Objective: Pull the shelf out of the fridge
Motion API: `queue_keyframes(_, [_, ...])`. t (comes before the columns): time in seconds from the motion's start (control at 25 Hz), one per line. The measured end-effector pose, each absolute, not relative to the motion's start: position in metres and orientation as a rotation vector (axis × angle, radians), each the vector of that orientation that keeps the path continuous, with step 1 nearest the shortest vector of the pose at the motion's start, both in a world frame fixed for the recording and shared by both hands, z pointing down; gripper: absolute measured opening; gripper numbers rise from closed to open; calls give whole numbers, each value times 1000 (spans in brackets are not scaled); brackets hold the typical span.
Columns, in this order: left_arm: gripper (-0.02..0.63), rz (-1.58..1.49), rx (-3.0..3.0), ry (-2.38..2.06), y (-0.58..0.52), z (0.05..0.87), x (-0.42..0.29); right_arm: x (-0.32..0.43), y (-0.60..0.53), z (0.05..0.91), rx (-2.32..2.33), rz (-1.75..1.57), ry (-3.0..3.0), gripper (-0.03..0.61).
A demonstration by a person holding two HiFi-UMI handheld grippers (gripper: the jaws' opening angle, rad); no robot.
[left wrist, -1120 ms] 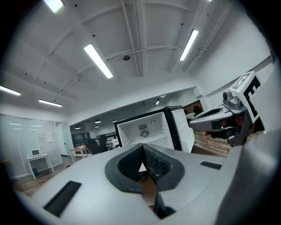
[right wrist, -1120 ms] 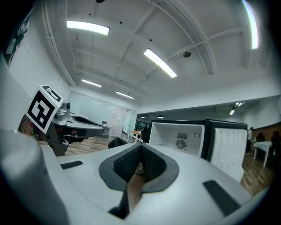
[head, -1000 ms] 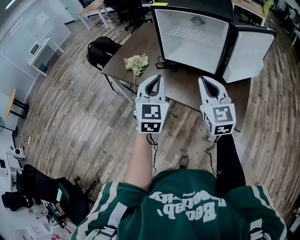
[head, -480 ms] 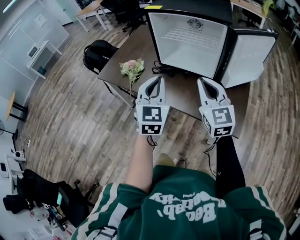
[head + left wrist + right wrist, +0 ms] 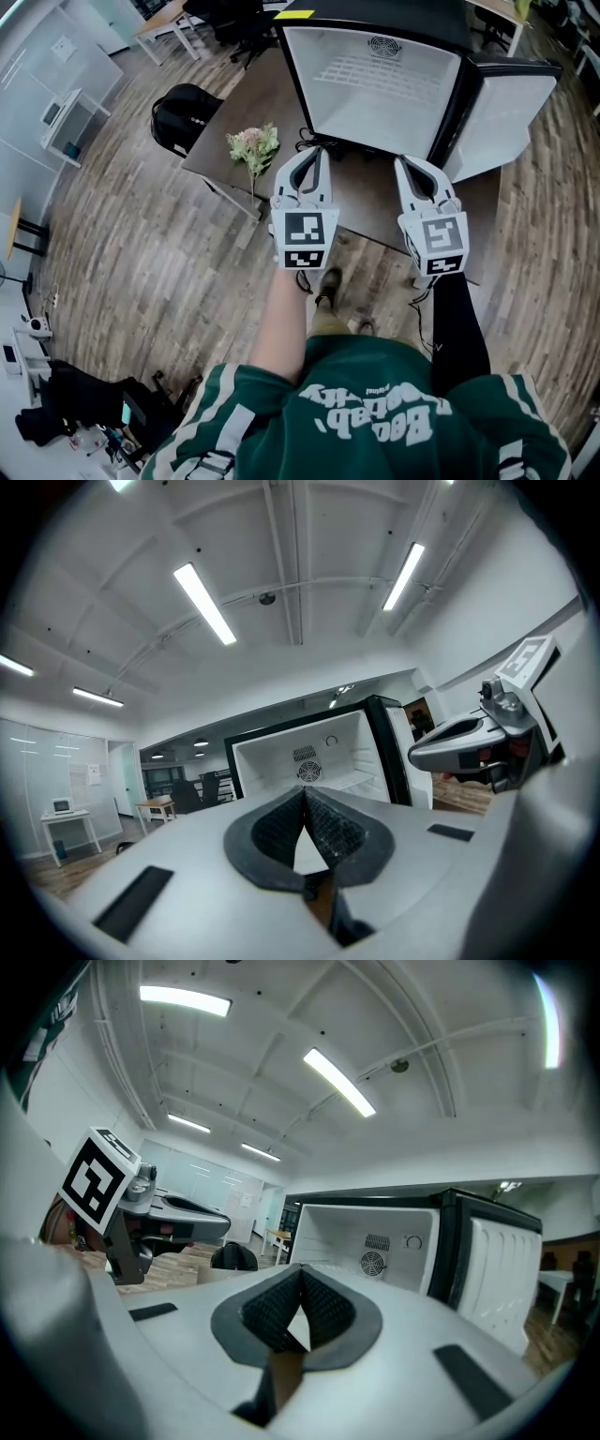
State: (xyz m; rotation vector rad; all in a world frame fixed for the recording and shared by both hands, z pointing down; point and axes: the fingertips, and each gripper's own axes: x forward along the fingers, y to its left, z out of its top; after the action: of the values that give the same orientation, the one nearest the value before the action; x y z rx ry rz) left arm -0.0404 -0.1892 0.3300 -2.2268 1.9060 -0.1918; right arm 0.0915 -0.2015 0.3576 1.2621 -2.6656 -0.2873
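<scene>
Head view only: table (image 5: 370,199), flowers (image 5: 251,148) at its left edge, black bag (image 5: 178,112) past that edge. Gripper views only: ceiling lights (image 5: 208,602). Left gripper (image 5: 317,155) and right gripper (image 5: 407,164) both clenched, empty, tips over the table. Shelf (image 5: 364,67) sits inside the open fridge (image 5: 394,108) at the table's far edge. Versus a second ago: fridge closer. Count: two grippers, one fridge, one shelf.

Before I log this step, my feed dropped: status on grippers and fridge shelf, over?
Left gripper and right gripper shut, empty, short of the fridge. Door open, shelf inside, untouched. Flowers on table, left of path.
</scene>
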Motion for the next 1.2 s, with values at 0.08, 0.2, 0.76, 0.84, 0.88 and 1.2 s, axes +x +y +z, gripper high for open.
queue_keyframes(0.08, [15, -154, -2206, 1902, -205, 325, -48, 86, -218, 356, 1288, -287, -2655, 9])
queue_keyframes(0.2, [15, -143, -2199, 1881, -233, 321, -60, 78, -244, 356, 1318, -280, -2633, 9])
queue_keyframes(0.76, [15, -158, -2349, 1677, -333, 322, -73, 63, -323, 360, 1514, -209, -2509, 9])
queue_keyframes(0.84, [15, -148, -2366, 1654, -341, 321, -76, 61, -328, 357, 1547, -205, -2488, 9])
queue_keyframes(0.88, [15, -144, -2373, 1645, -344, 320, -77, 59, -331, 355, 1561, -204, -2481, 9])
queue_keyframes(1.2, [15, -122, -2439, 1527, -367, 319, -66, 66, -342, 354, 1660, -196, -2403, 9])
